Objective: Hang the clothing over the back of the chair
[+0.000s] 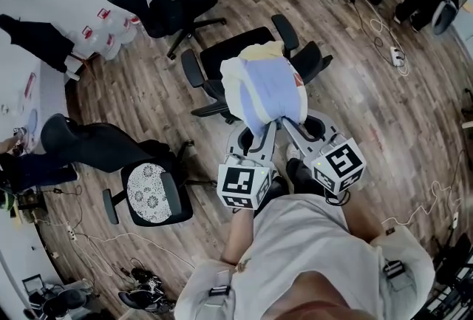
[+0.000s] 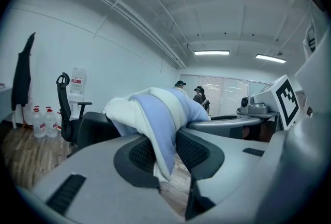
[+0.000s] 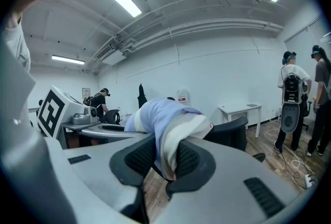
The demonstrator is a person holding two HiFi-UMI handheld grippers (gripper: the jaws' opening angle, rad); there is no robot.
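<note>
A light blue, white and pale yellow piece of clothing (image 1: 264, 88) hangs bunched between both grippers, over a black office chair (image 1: 222, 54) in the middle of the floor. My left gripper (image 1: 256, 138) is shut on one edge of the clothing (image 2: 155, 114), which is pinched between its pads and falls a little below them. My right gripper (image 1: 287, 123) is shut on the other edge of the clothing (image 3: 166, 120). In the gripper views the black chair (image 2: 93, 129) (image 3: 231, 135) lies just beyond the cloth. The fabric hides part of the chair.
A second black office chair (image 1: 168, 4) stands at the back left, and one with a patterned cushion (image 1: 151, 193) at the front left. Water bottles (image 1: 103, 36) line the wall. Cables and a power strip (image 1: 397, 56) lie right. People (image 3: 291, 99) stand by a white table (image 3: 240, 110).
</note>
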